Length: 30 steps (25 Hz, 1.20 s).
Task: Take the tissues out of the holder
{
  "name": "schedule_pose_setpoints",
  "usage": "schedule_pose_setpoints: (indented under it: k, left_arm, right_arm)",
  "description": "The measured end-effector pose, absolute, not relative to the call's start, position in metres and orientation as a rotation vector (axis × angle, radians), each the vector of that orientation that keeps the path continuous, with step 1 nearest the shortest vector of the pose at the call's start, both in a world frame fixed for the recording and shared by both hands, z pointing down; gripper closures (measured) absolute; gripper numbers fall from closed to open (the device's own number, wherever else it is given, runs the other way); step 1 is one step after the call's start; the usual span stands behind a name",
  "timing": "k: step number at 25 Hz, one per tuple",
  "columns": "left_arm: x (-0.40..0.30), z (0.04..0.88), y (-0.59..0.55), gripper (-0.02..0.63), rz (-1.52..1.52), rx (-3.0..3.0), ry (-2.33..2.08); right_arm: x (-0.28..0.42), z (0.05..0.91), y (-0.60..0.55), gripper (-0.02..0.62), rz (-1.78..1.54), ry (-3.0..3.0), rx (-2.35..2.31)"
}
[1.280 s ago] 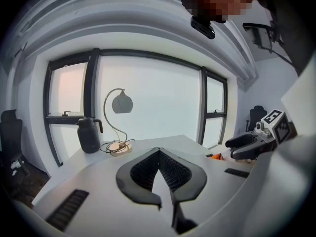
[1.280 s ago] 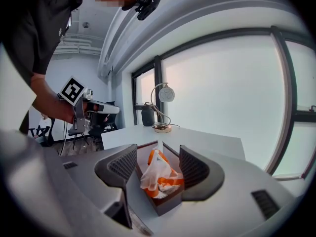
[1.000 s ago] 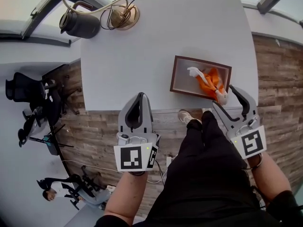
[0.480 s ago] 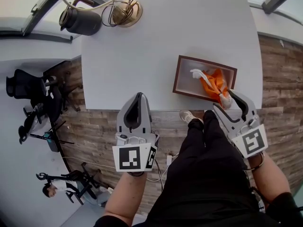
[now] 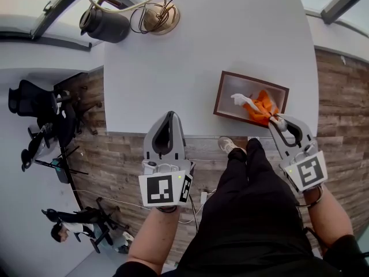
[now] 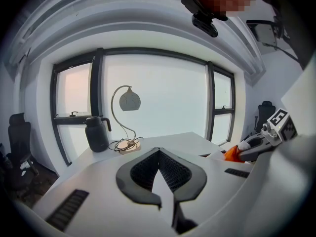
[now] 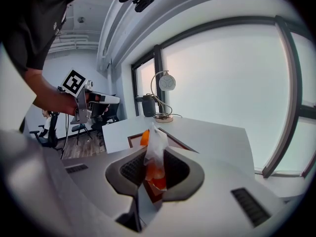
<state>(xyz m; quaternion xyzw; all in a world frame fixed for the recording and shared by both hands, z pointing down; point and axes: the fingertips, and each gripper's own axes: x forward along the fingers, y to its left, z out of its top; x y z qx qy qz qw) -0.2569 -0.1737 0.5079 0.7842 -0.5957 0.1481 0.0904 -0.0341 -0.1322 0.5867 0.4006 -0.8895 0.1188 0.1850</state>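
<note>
A brown-framed holder (image 5: 219, 94) lies near the front right edge of the white table (image 5: 173, 68). It holds an orange tissue pack (image 5: 262, 104) with a white tissue (image 5: 242, 101) sticking out. My right gripper (image 5: 277, 121) is at the holder's near right corner. Its jaws are closing, and the pads pinch a tissue (image 7: 155, 142), white above and orange below, with the right gripper (image 7: 154, 168) round it. My left gripper (image 5: 169, 117) is shut and empty at the table's front edge, left of the holder. In its own view the left gripper (image 6: 159, 154) has its tips together.
A dark kettle (image 5: 106, 25) and a brass lamp base (image 5: 158, 21) with a coiled cord stand at the table's far left corner. Office chairs (image 5: 34, 105) stand on the floor to the left. The person's dark-clad legs (image 5: 248, 212) are between the grippers.
The right gripper has moved forward to the holder's near corner and its wide-open jaws have closed on the tissue. The left gripper has stayed where it was.
</note>
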Motion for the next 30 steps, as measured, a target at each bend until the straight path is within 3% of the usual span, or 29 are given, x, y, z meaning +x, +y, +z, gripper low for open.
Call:
schedule_pose_setpoints:
  k: [30]
  left_arm:
    - [-0.294, 0.378, -0.177, 0.601, 0.293, 2.429, -1.974]
  right_arm:
    - [-0.058, 0.458, -0.157, 0.541, 0.104, -2.637, 1.111]
